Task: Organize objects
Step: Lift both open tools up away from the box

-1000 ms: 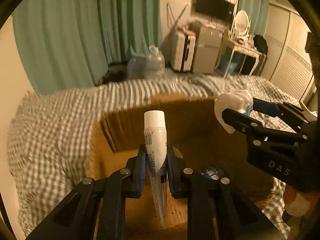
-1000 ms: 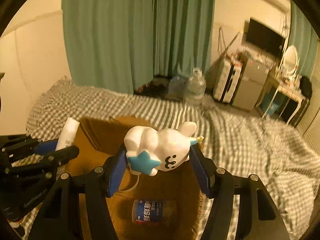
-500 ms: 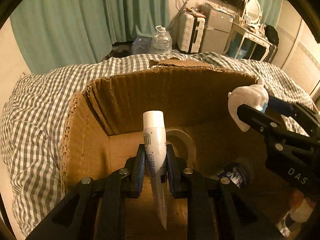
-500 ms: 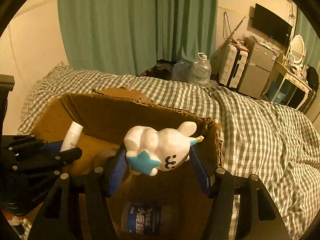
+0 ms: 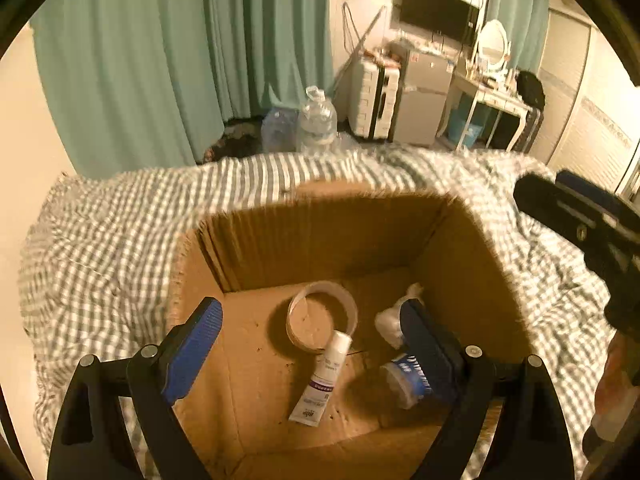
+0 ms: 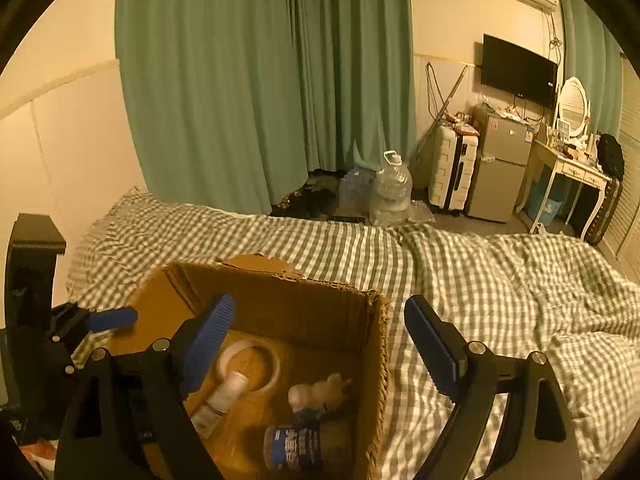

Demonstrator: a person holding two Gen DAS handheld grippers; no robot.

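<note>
Both grippers wide open, holding nothing: left gripper (image 5: 308, 344), right gripper (image 6: 320, 344), above the cardboard box (image 5: 320, 232) on the bed (image 6: 480, 272). Inside the box: tube (image 5: 322, 376) on the floor, leaning on the tape roll (image 5: 322, 316); toy (image 6: 318, 394) beside the jar (image 6: 298, 446). Drop looks done; lift straight up, clear the walls.

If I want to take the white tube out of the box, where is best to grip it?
Probably grip the white tube across its round body just below the cap, coming from above. It lies flat on the cardboard box floor, cap resting against the tape roll, so its flat crimped end offers less hold.
</note>
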